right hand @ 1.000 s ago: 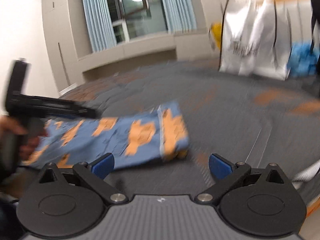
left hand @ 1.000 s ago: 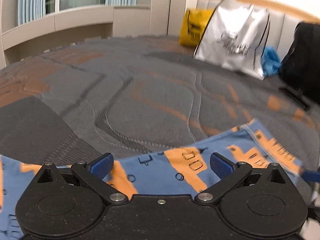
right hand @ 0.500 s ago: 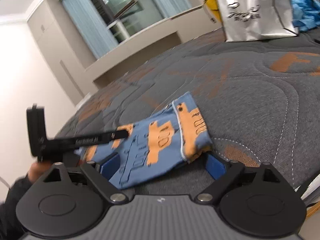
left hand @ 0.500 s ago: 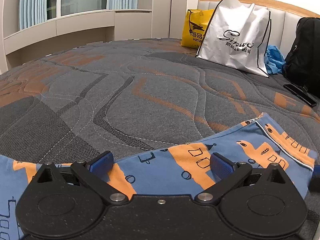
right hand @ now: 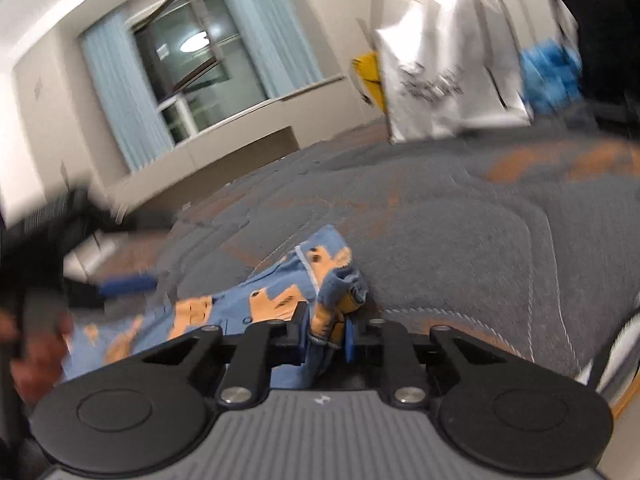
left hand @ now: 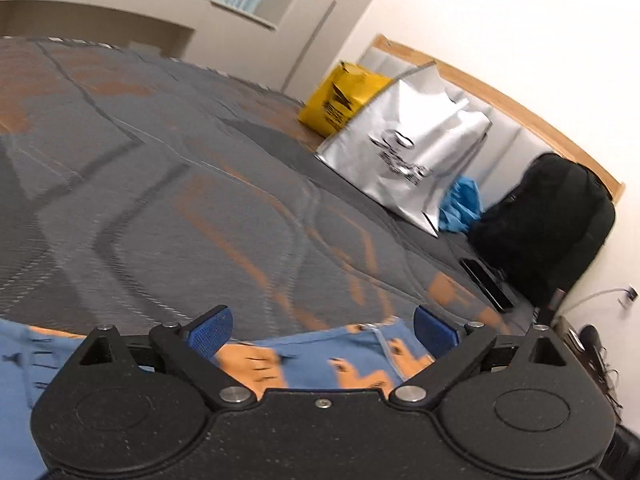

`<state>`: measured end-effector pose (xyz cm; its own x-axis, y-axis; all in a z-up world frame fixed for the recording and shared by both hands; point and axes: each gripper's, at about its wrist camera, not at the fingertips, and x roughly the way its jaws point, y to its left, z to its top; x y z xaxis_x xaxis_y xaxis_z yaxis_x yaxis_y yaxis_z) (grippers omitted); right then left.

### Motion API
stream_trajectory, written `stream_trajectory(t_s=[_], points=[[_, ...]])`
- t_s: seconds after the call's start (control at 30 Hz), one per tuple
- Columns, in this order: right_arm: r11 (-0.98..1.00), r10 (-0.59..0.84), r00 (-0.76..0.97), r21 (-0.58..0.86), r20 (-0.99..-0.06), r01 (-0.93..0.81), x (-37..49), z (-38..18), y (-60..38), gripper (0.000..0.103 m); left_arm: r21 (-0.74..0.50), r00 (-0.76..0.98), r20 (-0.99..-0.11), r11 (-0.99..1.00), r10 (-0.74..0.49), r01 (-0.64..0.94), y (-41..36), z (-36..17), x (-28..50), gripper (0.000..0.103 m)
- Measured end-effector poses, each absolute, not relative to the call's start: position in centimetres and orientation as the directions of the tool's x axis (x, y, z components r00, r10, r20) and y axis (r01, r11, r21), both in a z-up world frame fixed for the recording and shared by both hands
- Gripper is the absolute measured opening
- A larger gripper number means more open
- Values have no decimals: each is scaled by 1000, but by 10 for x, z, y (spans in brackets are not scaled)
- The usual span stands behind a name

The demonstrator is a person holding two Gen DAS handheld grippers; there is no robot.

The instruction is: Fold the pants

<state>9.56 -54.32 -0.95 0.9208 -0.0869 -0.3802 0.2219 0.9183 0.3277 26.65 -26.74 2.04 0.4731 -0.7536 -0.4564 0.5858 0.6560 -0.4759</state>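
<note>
Fingers of the right gripper have just been closing and now pinch a bunched corner of the blue-and-orange patterned pants, low in the frame, probably to lift that end for a fold. Left gripper hangs wide open above the pants, holding nothing, tilted over the quilted mattress.
</note>
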Motion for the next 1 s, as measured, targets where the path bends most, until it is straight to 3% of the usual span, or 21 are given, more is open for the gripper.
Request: stream_trajectory(t_s=[0.2, 0.33, 0.5, 0.67, 0.7, 0.77, 0.8, 0.83, 0.93, 1.0], points=[[977, -204, 940, -119, -273, 177, 90, -2, -477, 19, -588, 295, -492, 563, -819, 581, -292, 19, 271, 97], [926, -200, 951, -363, -234, 106, 95, -10, -433, 19, -618, 242, -510, 548, -825, 564, -298, 11, 269, 97], [868, -182, 952, -496, -245, 38, 107, -23, -401, 18, -618, 224, -555, 577, -801, 534, -299, -2, 273, 85], [849, -192, 949, -528, -252, 31, 112, -32, -398, 18, -610, 208, -582, 591, -786, 527, -304, -10, 273, 82], [847, -194, 948, -530, -253, 32, 112, -32, -398, 18, -608, 210, -586, 596, -782, 524, -304, -11, 272, 78], [844, -197, 947, -535, -254, 32, 112, -30, -398, 18, -606, 216, -594, 607, -775, 514, -303, -12, 272, 61], [843, -198, 947, -537, -255, 32, 112, -31, -398, 18, -602, 222, -599, 615, -769, 509, -303, -12, 272, 43], [842, -200, 946, -539, -255, 33, 113, -31, -397, 18, -600, 227, -604, 623, -764, 502, -303, -13, 272, 30], [841, -202, 945, -540, -257, 32, 111, -29, -396, 18, -615, 249, -591, 628, -768, 477, -296, -13, 271, 13], [841, -203, 946, -539, -251, 37, 108, -28, -394, 18, -620, 263, -580, 628, -771, 471, -290, -12, 268, 13]])
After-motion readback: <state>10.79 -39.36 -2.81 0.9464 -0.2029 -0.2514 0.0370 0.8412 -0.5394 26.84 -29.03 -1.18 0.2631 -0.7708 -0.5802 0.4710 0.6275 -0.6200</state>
